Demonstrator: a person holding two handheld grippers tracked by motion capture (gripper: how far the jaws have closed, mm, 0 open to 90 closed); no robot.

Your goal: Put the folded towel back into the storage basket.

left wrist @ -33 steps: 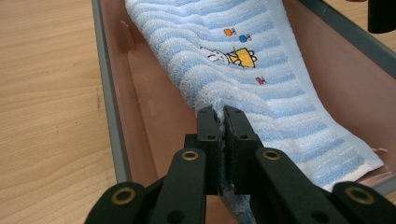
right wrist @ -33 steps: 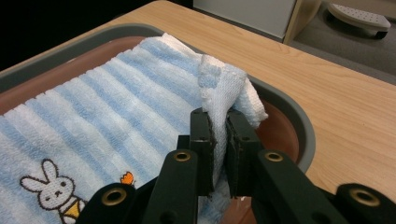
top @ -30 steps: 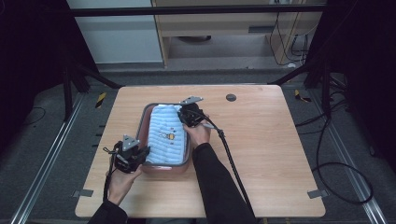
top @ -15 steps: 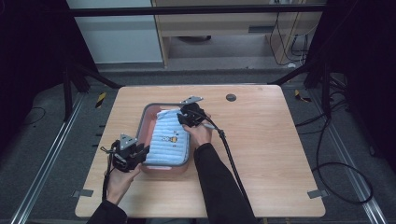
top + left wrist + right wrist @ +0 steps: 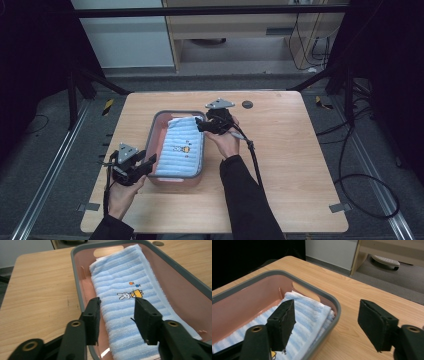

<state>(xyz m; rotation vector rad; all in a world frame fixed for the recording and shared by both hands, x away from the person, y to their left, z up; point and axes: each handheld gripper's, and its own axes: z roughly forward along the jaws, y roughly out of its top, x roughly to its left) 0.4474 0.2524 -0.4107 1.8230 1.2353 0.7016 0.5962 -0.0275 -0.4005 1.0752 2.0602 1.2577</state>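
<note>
Wooden bench [image 5: 290, 165], pale grain, carrying one pink tub with a grey rim [image 5: 155, 132], taken here as the landmark. Left of the tub, at its near left corner: left hand-held gripper [image 5: 148, 163], held by the person's left hand [image 5: 120, 192], cable trailing toward the near edge of the bench; its jaws have just been opening and stand released, gripping nothing. In the left gripper view this hand-held gripper [image 5: 117, 315] hangs over the near end of the tub, one jaw above the tub's left rim, the other above the towel, no pad pressing on the cloth. Inside the tub: folded towel [image 5: 182, 147], light blue with ribbed stripes, lying flat along the tub's length and filling most of its floor; a small embroidered rabbit motif [image 5: 130, 293] sits near the towel's middle. The towel's far end lies just short of the tub's far wall, beneath the handle cut-out [image 5: 108, 251]. Right of the tub, at its far right corner: right hand-held gripper [image 5: 200, 124], grey three-cornered plate on top, held by the person's right hand [image 5: 227, 142], black sleeve running back to the near edge of the bench. Its jaws have just been opening and stand released and wide; in the right gripper view this hand-held gripper [image 5: 327, 320] straddles the tub's rim, one jaw above the towel's corner, the other above bare bench outside the tub, nothing between the pads. Beyond the tub's far right corner: a small dark round disc [image 5: 247, 104] set in the bench.
</note>
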